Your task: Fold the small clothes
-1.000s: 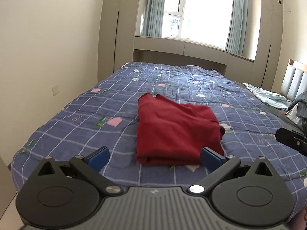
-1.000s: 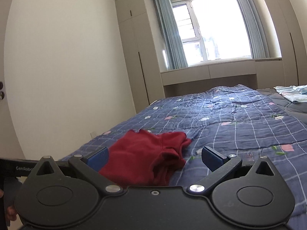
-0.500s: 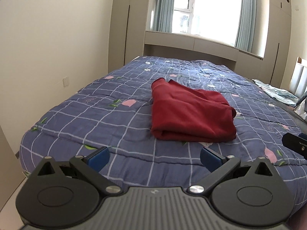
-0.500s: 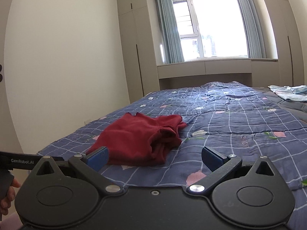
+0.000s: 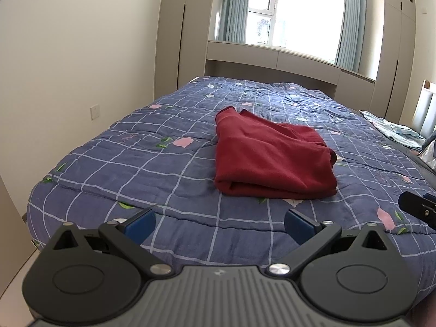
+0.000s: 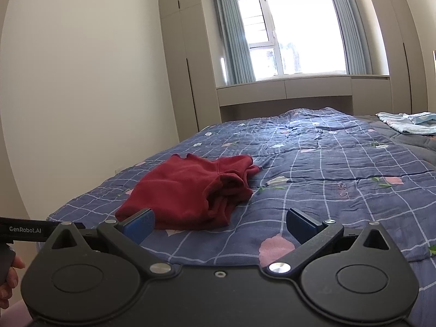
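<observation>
near the foot edge of the bed (image 5: 114, 163), a folded red garment (image 5: 269, 160) lies on the blue checked quilt. left hand-held gripper (image 5: 219, 222) and right hand-held gripper (image 6: 220, 222) hover short of it, both released and empty.

"GenRobot.AI" in white on the black gripper body (image 6: 24, 229) at left edge of right wrist view. "LOVE" stitched on the blue checked quilt (image 6: 344, 190). Nothing else legible.

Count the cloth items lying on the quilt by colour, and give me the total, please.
Red: 1, the folded garment near the foot of the quilt.
Light blue: 1, the crumpled cloth at the far side.
Total: 2.
</observation>
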`<state>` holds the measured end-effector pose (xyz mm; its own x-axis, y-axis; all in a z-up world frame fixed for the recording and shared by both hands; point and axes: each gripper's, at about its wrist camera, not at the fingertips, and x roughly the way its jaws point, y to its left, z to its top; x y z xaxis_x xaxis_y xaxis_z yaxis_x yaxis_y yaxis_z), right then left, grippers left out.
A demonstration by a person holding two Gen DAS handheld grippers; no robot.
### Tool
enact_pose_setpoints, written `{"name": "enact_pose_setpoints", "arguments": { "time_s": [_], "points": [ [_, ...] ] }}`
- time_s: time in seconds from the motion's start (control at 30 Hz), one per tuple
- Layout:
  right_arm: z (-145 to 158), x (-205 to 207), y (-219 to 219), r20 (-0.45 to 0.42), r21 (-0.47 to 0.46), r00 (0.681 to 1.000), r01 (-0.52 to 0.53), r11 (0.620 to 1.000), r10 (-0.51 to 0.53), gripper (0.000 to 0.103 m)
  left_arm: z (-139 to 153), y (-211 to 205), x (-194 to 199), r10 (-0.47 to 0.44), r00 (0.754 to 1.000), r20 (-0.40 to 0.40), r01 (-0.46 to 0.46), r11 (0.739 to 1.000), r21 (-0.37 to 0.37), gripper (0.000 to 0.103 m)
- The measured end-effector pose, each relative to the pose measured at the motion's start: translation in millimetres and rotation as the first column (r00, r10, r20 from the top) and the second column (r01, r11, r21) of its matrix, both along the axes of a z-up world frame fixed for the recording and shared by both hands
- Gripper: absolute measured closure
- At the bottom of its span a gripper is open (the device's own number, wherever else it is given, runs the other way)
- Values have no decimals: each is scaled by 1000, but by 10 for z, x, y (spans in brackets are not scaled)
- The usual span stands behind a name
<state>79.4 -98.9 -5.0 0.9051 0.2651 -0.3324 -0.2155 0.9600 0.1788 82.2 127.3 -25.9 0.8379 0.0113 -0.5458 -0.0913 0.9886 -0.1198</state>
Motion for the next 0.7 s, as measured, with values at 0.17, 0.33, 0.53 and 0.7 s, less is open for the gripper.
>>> {"name": "enact_pose_setpoints", "arguments": {
  "time_s": [0.17,0.33,0.53,0.7],
  "points": [
    [0,2,-9,1,3,1000,2,1000,-2,0,7,-5,0,0,1000,0,0,1000,1,0],
    [-8,6,-12,-2,5,1000,1,1000,-1,0,3,-4,0,1,1000,-1,-1,1000,1,0],
    [-12,4,-8,-1,4,1000,1,1000,-1,1,1,22,-12,9,1000,-1,-9,1000,3,0],
    [-12,8,-8,-2,3,1000,-2,1000,2,0,-1,26,-13,10,1000,0,-10,1000,-1,0]
  ]
}}
